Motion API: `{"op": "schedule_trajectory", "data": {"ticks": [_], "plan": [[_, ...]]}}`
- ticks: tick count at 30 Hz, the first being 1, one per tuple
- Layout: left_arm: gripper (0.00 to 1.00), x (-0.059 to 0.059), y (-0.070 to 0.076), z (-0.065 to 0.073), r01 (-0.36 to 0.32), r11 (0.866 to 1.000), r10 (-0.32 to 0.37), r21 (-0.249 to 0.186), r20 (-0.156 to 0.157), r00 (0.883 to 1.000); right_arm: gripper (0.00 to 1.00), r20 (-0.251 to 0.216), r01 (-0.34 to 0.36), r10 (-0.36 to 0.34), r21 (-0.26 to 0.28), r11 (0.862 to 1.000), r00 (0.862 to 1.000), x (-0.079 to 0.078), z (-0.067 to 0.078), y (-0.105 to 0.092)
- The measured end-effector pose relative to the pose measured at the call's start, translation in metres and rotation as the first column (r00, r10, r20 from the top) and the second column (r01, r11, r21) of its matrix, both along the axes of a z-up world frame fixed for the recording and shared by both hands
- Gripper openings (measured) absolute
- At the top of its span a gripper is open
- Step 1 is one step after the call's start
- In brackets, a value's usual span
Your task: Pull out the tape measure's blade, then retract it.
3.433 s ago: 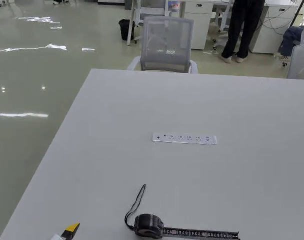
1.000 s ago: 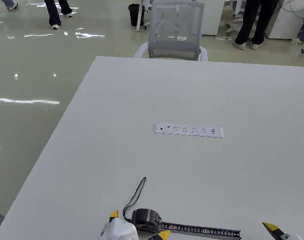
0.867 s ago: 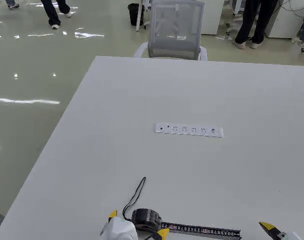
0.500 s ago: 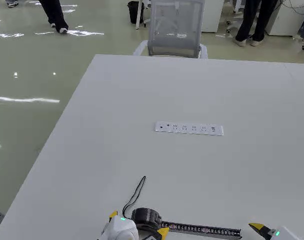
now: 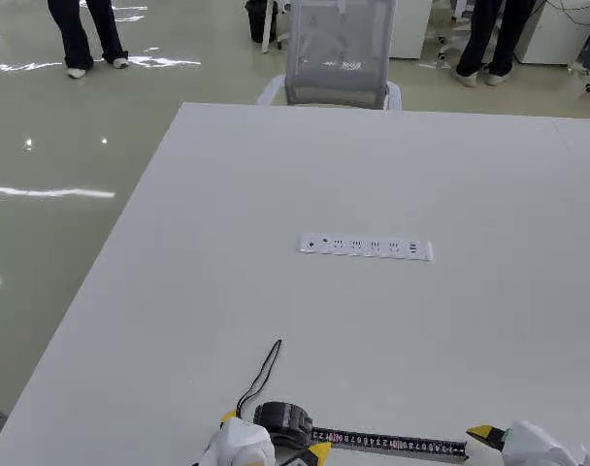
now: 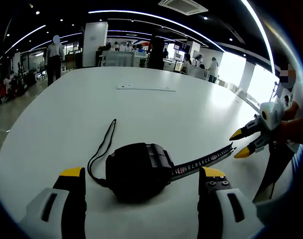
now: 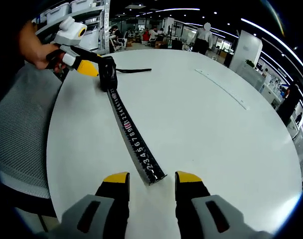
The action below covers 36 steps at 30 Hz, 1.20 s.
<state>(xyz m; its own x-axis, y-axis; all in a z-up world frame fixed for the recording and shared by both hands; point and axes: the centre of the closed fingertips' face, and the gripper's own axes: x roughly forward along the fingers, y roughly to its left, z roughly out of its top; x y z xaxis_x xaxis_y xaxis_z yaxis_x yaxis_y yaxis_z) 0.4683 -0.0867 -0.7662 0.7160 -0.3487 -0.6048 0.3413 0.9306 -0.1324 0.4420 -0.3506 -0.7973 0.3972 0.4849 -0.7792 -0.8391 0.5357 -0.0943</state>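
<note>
Straddling the tape measure (image 6: pixel 137 168) with my left claw (image 6: pixel 141 172), I have both jaws open, one on each side of the dark case and neither pressing on it. The case lies near the close edge of the white surface (image 5: pixel 373 175), its black wrist cord (image 6: pixel 102 147) trailing away from me. A stretch of the blade (image 7: pixel 130 137) is already out, lying flat along the surface toward my right claw (image 7: pixel 152 177). That claw is open too, and the blade's end (image 7: pixel 155 175) sits just between its yellow tips without being pinched.

As I judge it, the step in hand is getting a hold at both ends. I should close the left claw squarely on the flat sides of the case, low enough that it cannot roll or twist. The right claw should then shut on the end itself, not further up the printed scale where a thin blade would slip. The pull should run straight along the line of the blade, kept low to the surface so it does not buckle.

A white power strip (image 5: pixel 365 247) lies well apart, mid-surface. Past the mesh chair (image 5: pixel 336 49) a dark bin (image 5: pixel 259 12) stands on the floor; I cannot tell what it holds.
</note>
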Motion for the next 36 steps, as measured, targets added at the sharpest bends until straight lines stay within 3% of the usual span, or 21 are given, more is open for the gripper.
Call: {"op": "schedule_trajectory", "data": {"ticks": [9,16,26,36], "plan": [[0.88,-0.002,-0.003,-0.001,-0.002,1.000,0.002,-0.003,-0.011,1.000,0.26,-0.045,-0.053,0.051,-0.039,0.998,0.998,0.002,-0.007,-0.001],[0.87,-0.001,-0.005,-0.001,-0.008,1.000,0.007,-0.009,-0.014,1.000,0.18,-0.051,-0.062,0.059,-0.057,0.996,0.997,0.005,-0.010,-0.004],[0.86,0.002,-0.005,-0.004,-0.015,1.000,0.014,-0.005,-0.020,1.000,0.15,-0.081,-0.106,0.099,-0.085,0.991,0.992,0.003,-0.014,-0.005],[0.83,0.010,-0.009,-0.005,-0.082,0.995,0.079,-0.057,-0.042,0.996,0.14,-0.124,-0.091,0.080,-0.090,0.992,0.989,0.002,-0.015,-0.006]]}}
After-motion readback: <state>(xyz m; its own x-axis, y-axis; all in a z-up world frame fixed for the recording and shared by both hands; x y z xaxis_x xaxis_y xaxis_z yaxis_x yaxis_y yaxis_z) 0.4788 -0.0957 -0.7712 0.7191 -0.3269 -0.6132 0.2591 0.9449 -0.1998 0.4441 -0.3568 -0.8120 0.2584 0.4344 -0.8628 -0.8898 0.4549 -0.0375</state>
